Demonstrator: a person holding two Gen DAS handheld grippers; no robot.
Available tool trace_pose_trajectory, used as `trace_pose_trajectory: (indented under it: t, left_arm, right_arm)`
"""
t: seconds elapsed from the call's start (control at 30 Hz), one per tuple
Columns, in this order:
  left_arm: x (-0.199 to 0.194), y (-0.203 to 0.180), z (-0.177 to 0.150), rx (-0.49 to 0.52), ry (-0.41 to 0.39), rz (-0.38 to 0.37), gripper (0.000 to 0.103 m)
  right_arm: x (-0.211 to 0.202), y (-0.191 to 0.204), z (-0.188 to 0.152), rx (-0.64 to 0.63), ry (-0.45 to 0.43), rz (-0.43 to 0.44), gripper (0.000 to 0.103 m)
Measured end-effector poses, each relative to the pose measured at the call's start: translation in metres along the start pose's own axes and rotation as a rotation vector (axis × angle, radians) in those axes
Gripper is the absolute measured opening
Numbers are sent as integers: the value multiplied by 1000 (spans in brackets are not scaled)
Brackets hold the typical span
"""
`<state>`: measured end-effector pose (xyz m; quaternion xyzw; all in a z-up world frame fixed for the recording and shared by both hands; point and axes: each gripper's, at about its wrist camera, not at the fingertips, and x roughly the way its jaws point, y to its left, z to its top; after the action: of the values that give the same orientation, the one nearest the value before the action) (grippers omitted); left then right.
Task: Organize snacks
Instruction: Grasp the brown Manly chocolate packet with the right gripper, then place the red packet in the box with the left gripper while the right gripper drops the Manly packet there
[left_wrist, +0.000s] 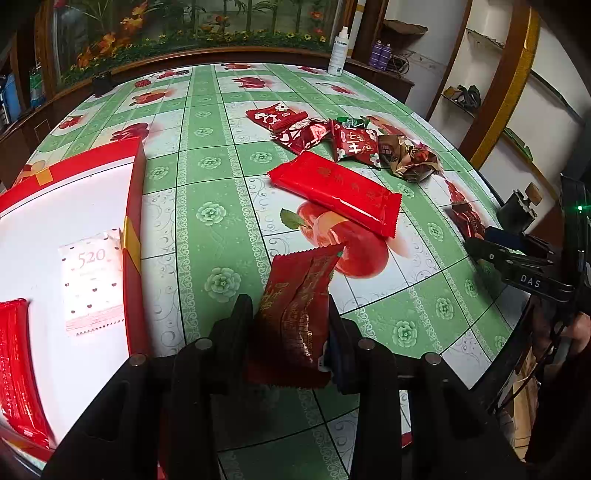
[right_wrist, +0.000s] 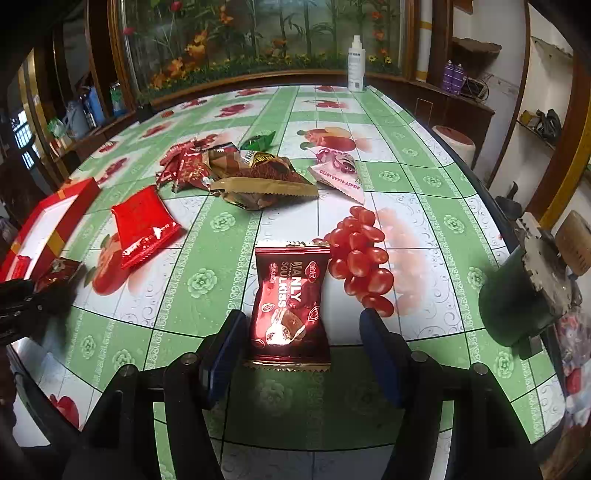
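Red foil marks the step in hand: a dark red snack packet (left_wrist: 295, 314) is pinched between the jaws of the left hand-held gripper (left_wrist: 291, 325) and appears lifted clear of the bench (left_wrist: 207, 177). The red box (left_wrist: 135, 221) with the white floor lies just to the left, and a pale sachet (left_wrist: 92, 280) and a red bar (left_wrist: 18, 362) are already laid in it. The next move is judged to be a carry to the left, over the box's raised wall, and a release onto the free white floor between those two.

The right hand-held gripper (right_wrist: 303, 332) is spread, its jaws set on either side of a maroon chocolate packet (right_wrist: 290, 302) that lies flat on the bench; the pads are not seen pressing on it. Closing there is judged to be its next call.

A long red packet (left_wrist: 336, 192) and a heap of wrappers (left_wrist: 354, 144) are spread further out. The bench's near right edge is close to the right gripper, where a dark clamp (right_wrist: 524, 291) is fixed. Open cloth is left between the heap and the box.
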<state>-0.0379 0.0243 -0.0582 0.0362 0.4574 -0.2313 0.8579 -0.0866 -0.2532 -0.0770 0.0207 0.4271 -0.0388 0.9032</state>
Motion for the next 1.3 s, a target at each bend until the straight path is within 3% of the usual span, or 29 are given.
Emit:
trace_pose_trajectory:
  t: [0.03,0.1,0.33,0.57,0.7,1.0,1.3]
  left_arm:
    - [0,1,0,-3,-1,-3,34]
    - [-1,2,-1,-6,-2,-9,34]
    - [-3,8,-3,-26,-6,-56,34]
    - [-8,4,-9,-11,-11,-76,34]
    - [-10,1,-12,-7,-11,-80,34]
    - [-30,-2,-12,7,-64,31,34]
    - [-56,6,-5,-6,-162,158,34]
  right_arm:
    - [1,1,1,-4,4,-8,62]
    - [1,2,3,1,7,-3,45]
    - [0,6,6,23,24,-28,34]
    - [-7,15,9,43,16,16,32]
    - [-16,20,12,64,1,90,32]
    - [-23,52,13,26,-19,235,32]
    - [-23,80,11,-19,-20,284,32]
